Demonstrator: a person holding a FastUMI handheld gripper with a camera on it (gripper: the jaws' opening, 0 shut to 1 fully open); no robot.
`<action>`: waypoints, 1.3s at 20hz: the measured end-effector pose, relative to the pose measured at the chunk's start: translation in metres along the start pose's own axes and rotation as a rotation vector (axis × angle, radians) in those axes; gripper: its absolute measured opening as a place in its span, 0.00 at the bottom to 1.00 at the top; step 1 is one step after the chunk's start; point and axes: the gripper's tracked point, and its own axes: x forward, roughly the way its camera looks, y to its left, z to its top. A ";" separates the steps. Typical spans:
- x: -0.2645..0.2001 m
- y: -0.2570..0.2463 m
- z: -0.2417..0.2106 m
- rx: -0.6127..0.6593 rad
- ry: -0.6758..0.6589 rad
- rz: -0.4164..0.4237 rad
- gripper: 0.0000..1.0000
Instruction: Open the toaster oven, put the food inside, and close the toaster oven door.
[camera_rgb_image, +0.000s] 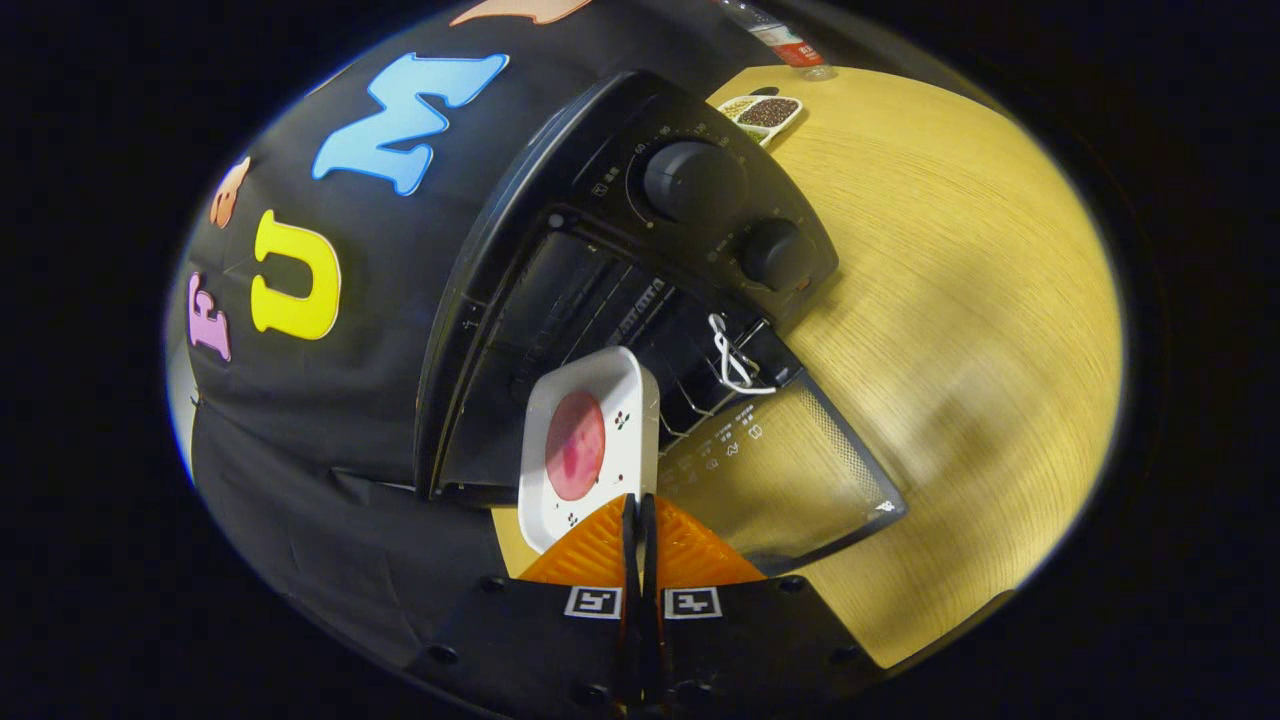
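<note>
Two fingers of the gripper (640, 512) pinch the near rim of the white plate (588, 445) carrying red food (575, 446); its long axis points into the open toaster oven (620, 290), above the lowered door (790, 470).

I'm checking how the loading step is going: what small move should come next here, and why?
Probably ease the plate forward onto the rack. The hand-held gripper is shut on the plate's near edge, the toaster oven door lies open, and the plate sits at the cavity mouth.

Wood table (950, 300); far side: divided snack tray (762, 113) w/ bottle (785, 40) nearby.
</note>
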 end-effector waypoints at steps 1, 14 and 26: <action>0.004 0.002 0.002 0.014 -0.010 0.004 0.02; 0.064 0.017 0.041 0.146 -0.241 -0.026 0.01; 0.065 0.034 0.037 0.124 -0.286 0.013 0.08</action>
